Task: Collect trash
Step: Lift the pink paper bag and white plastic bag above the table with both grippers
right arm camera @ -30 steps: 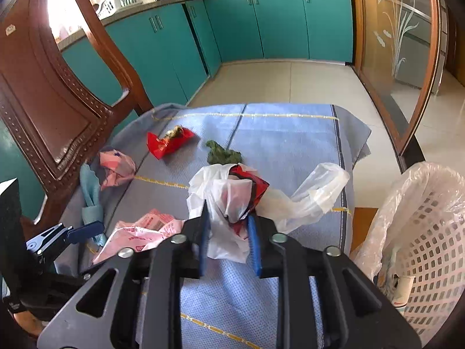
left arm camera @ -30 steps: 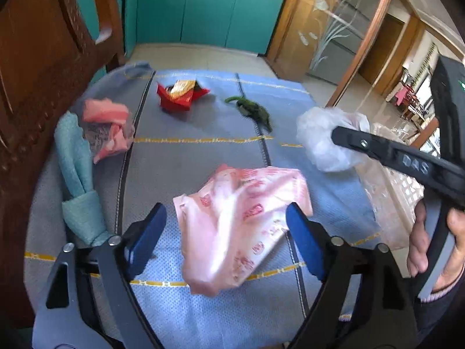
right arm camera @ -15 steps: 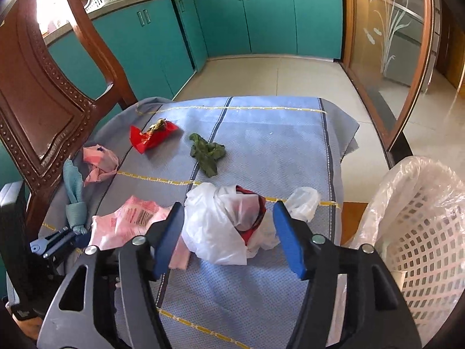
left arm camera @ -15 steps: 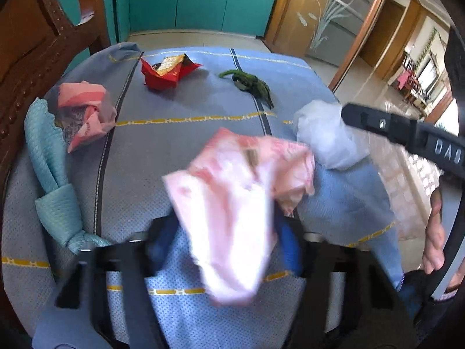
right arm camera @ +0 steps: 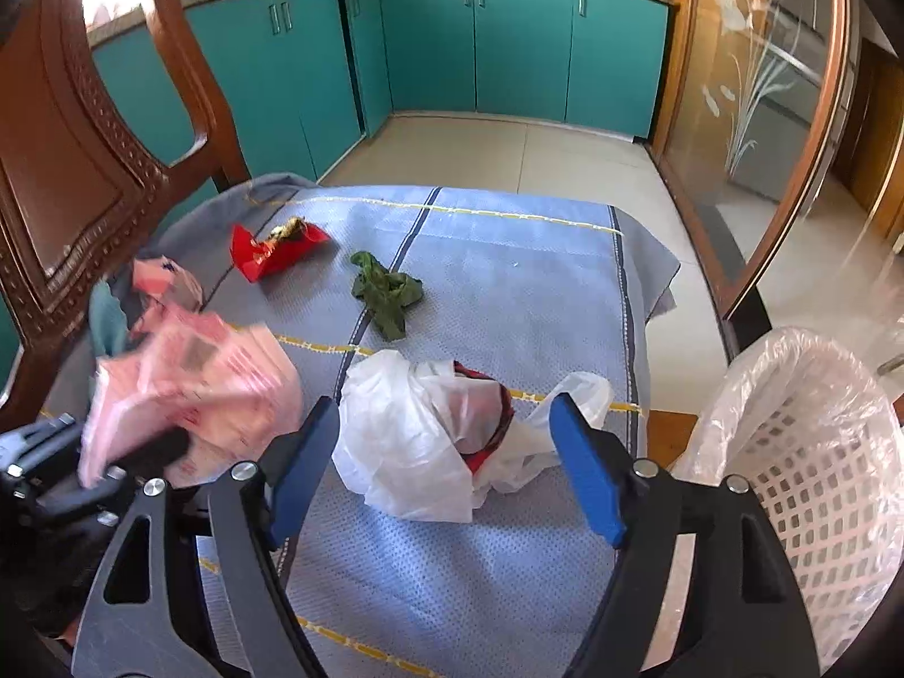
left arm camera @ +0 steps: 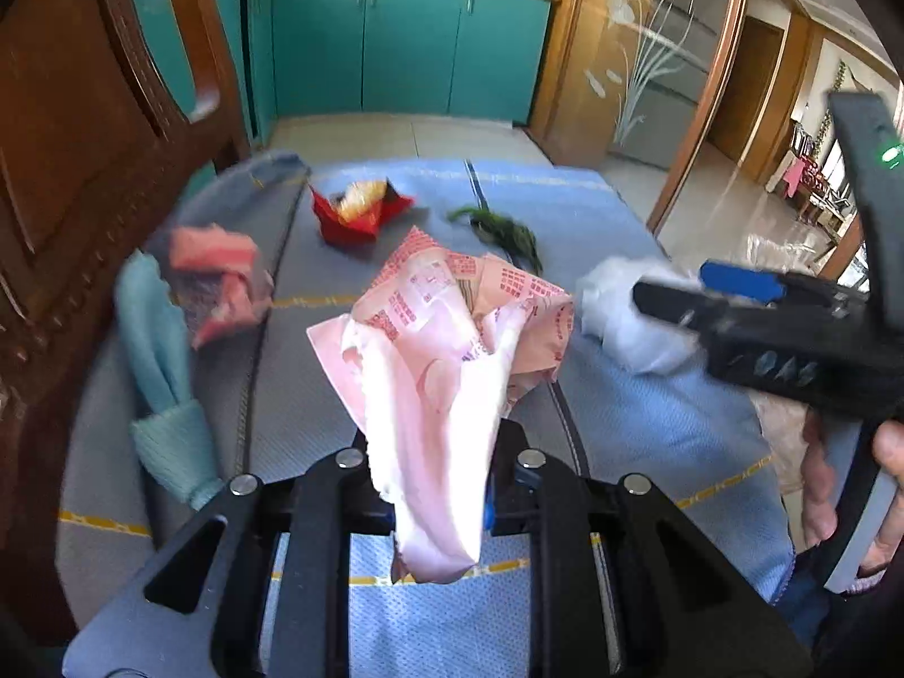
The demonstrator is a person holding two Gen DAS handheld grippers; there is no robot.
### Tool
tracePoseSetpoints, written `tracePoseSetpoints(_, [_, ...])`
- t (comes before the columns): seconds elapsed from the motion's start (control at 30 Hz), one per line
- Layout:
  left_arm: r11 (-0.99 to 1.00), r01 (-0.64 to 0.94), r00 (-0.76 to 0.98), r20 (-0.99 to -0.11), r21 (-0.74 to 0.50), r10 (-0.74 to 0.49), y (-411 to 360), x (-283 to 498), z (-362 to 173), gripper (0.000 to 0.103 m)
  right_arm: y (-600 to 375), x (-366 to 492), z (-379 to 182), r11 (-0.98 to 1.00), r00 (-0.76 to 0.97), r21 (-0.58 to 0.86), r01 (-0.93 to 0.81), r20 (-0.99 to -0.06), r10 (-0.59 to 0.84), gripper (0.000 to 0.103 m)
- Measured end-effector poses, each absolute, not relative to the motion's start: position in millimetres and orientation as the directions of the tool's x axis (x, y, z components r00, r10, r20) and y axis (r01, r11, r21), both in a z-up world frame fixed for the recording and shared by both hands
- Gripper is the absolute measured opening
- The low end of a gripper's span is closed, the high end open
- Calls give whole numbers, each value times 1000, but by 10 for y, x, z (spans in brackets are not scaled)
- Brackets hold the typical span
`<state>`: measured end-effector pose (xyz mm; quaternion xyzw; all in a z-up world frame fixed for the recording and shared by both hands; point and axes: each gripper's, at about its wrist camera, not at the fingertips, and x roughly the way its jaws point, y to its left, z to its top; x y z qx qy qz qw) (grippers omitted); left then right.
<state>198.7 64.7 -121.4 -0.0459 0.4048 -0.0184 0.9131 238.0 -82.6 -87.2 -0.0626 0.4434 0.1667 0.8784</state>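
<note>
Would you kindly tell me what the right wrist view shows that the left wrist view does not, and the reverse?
Only the right wrist view shows the lined white basket beside the table and the red scrap inside the white bag, which lies between the right gripper's open jaws, which have just been opening. Only the left wrist view shows the left gripper, whose jaws have just been closing, pinching the pink wrapper, and the person's hand. Both show the red wrapper, the green scrap and the blue cloth.

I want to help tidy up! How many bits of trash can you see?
5. The pink bag in the left gripper, the white bag between the right gripper's open jaws, the red wrapper, the green scrap, the pink crumple by the chair. More may be hidden.
</note>
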Motion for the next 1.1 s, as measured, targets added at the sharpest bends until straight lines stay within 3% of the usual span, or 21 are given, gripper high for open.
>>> tracePoseSetpoints(0.3, [998,8,769,-638,-56,-42,619,1856,-964,20,-659,2373,-1009,924,540,-11,-383,-814,215,74])
tracePoseSetpoints(0.33, [999,8,772,-634,-51,-38,622,1855,-952,20,-637,2365,-1013,920,539,-16,-393,-814,216,70])
tracePoseSetpoints(0.4, [999,6,777,-628,-42,-31,638,1842,-936,20,-591,2344,-1027,913,543,-45,-406,-815,202,49])
tracePoseSetpoints(0.5, [999,1,781,-624,-36,-23,635,1849,-938,20,-544,2317,-1033,903,550,-70,-424,-812,195,36])
tracePoseSetpoints(1.1, [999,-46,793,-608,-4,35,659,1785,-920,20,-613,2187,-733,910,642,-74,-408,-732,228,33])
